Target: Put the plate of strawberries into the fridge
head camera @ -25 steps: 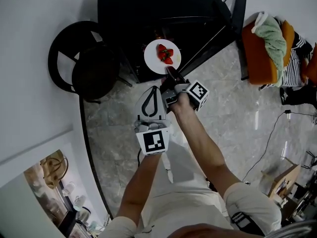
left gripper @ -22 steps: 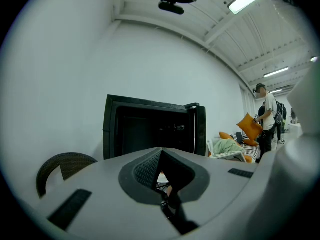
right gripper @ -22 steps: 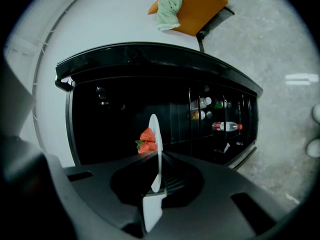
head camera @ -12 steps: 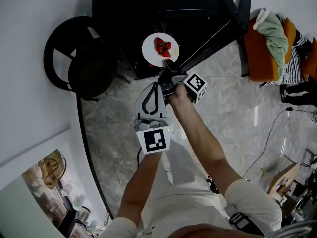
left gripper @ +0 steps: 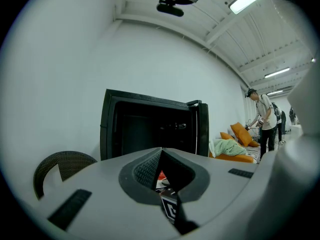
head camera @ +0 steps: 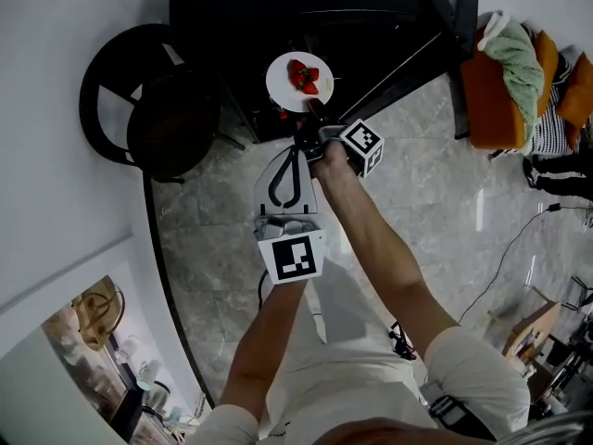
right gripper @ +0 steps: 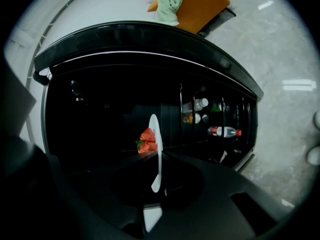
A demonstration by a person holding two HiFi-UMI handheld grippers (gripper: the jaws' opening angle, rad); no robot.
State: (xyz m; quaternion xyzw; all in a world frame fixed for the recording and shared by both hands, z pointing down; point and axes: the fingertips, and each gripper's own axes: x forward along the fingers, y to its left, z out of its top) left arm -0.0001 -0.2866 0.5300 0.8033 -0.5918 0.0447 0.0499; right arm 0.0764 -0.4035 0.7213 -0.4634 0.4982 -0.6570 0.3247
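A white plate point(head camera: 289, 87) with red strawberries point(head camera: 302, 75) hangs in front of the open black fridge point(head camera: 278, 7). My right gripper point(head camera: 314, 112) is shut on the plate's near rim. In the right gripper view the plate point(right gripper: 156, 151) shows edge-on between the jaws of the right gripper point(right gripper: 155, 184). The strawberries point(right gripper: 147, 140) lie on its left face, before the dark fridge interior point(right gripper: 100, 114). My left gripper point(head camera: 295, 148) trails just behind the right one. Its jaws meet at the tips with nothing between them, as the left gripper point(left gripper: 161, 150) view also shows.
The fridge door point(head camera: 443, 17) stands open to the right, with bottles point(right gripper: 223, 131) on its shelves. A black wicker chair point(head camera: 153, 109) stands left of the fridge. An orange sofa point(head camera: 496, 86) with a green cloth is at right. A person point(left gripper: 264, 124) stands far off.
The right gripper has carried the plate forward, closer to the fridge opening. The left gripper has followed a little the same way.
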